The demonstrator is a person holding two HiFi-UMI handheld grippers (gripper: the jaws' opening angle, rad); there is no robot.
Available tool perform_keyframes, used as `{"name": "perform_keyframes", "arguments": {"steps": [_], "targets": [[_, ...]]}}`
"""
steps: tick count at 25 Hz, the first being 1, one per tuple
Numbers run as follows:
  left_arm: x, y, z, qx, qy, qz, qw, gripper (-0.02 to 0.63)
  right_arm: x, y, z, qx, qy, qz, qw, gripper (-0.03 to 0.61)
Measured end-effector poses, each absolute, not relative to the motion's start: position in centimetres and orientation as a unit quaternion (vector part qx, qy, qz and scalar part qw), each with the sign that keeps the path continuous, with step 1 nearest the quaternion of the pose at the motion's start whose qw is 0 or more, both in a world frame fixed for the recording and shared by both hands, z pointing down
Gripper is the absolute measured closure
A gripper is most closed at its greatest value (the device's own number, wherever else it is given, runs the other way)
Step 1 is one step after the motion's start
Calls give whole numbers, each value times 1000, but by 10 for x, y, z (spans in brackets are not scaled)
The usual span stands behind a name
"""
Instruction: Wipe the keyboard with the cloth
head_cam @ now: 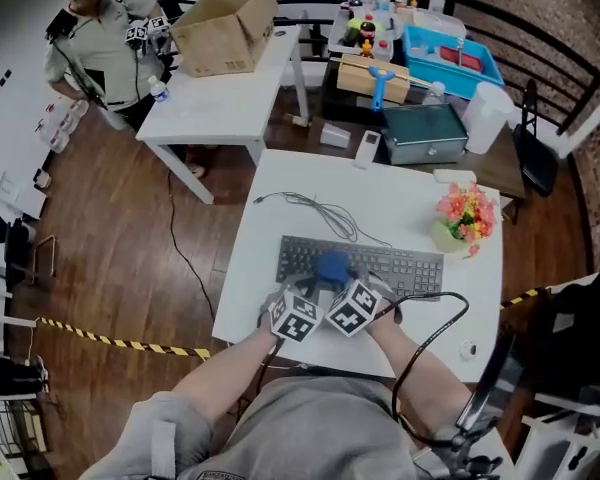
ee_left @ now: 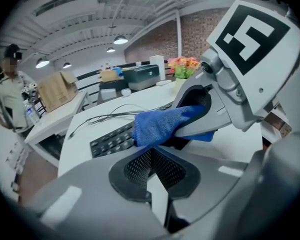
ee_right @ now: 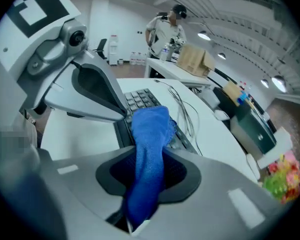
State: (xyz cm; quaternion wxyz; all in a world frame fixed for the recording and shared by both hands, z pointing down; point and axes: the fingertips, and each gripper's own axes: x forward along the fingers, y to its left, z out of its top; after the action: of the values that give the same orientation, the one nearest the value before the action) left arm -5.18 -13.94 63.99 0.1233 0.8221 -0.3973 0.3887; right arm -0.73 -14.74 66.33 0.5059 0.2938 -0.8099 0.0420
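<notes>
**Ana:** Wooden floor point(head_cam: 130, 258) surrounds a white table point(head_cam: 400, 208) in the middle of the room. How does the keyboard lie?

**Ben:** The keyboard point(head_cam: 405, 268) sits close to the table's near edge. Its long axis runs left to right, parallel to that edge. Its cable point(head_cam: 320, 208) curls off toward the far left.

**Ana:** And the cloth?

**Ben:** The blue cloth point(ee_right: 150, 129) is clamped in the right gripper point(ee_right: 149, 169), whose jaws are closed on it. It is bunched into a narrow strip. Its long axis runs from the jaws toward the far side, across the keyboard's length. The loose end points away from the gripper and lies over the keys of the left half.

**Ana:** What about the other hand?

**Ben:** The left gripper point(ee_left: 151, 166) is just beside the right one, on its left, by the keyboard's near edge. Its jaws are together with nothing between them.

**Ana:** Anything else nearby?

**Ben:** A pot of flowers point(head_cam: 465, 216) stands on the table, to the far right of the keyboard and apart from it.
</notes>
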Motion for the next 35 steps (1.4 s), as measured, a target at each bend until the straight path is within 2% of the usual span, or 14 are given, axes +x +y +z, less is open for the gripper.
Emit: {"name": "perform_keyframes", "arguments": {"steps": [6, 12, 15, 28, 31, 35], "targets": [[-150, -127, 643, 775, -465, 400, 153, 620, -112, -145, 664, 224, -840, 3, 495, 474], [-161, -119, 649, 772, -461, 408, 157, 620, -125, -141, 674, 211, -838, -8, 503, 474], [-131, -126, 651, 789, -438, 404, 147, 620, -87, -144, 678, 235, -828, -3, 508, 474], [90, -134, 644, 877, -276, 384, 84, 620, 200, -128, 676, 423, -720, 117, 537, 474], [116, -131, 642, 885, -257, 381, 79, 620, 228, -116, 676, 438, -708, 134, 538, 474], [127, -131, 641, 885, -253, 383, 78, 620, 229, -113, 674, 430, -714, 140, 534, 474]]}}
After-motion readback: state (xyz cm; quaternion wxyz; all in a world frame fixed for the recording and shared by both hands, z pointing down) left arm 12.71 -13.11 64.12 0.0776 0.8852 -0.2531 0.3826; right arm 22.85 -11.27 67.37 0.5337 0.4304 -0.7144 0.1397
